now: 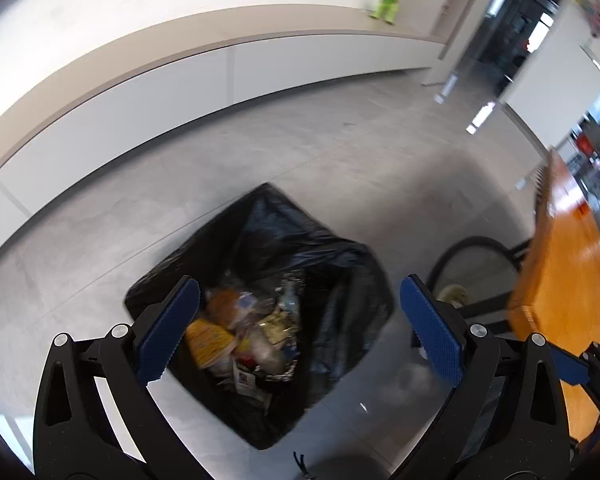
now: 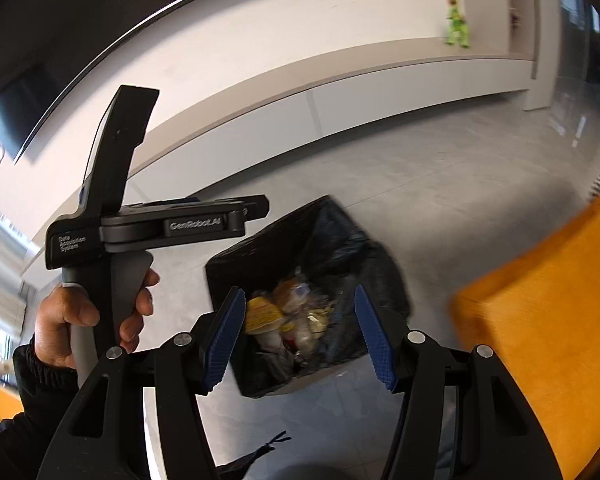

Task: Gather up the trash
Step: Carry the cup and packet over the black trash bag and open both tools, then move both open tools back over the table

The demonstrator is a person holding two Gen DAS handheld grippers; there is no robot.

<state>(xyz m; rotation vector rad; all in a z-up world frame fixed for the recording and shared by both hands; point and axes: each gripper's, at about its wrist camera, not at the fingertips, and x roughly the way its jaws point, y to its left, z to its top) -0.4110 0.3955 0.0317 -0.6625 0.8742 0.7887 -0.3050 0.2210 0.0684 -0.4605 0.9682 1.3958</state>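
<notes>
**Both claws empty above the lined bin**

The left gripper (image 1: 300, 312) hangs with its blue pads spread wide and nothing between them. The right gripper (image 2: 300, 332) is parted about halfway, also empty. Both point down at the bin (image 1: 332, 320), lined with a black bag, standing on the grey floor (image 1: 340, 152). The trash (image 1: 240, 332) lies inside it: a yellow packet, clear wrappers and scraps of paper. A person's left hand (image 2: 80, 320) grips the left tool's handle. An orange table (image 2: 540, 340) juts in just right of the bin.
</notes>
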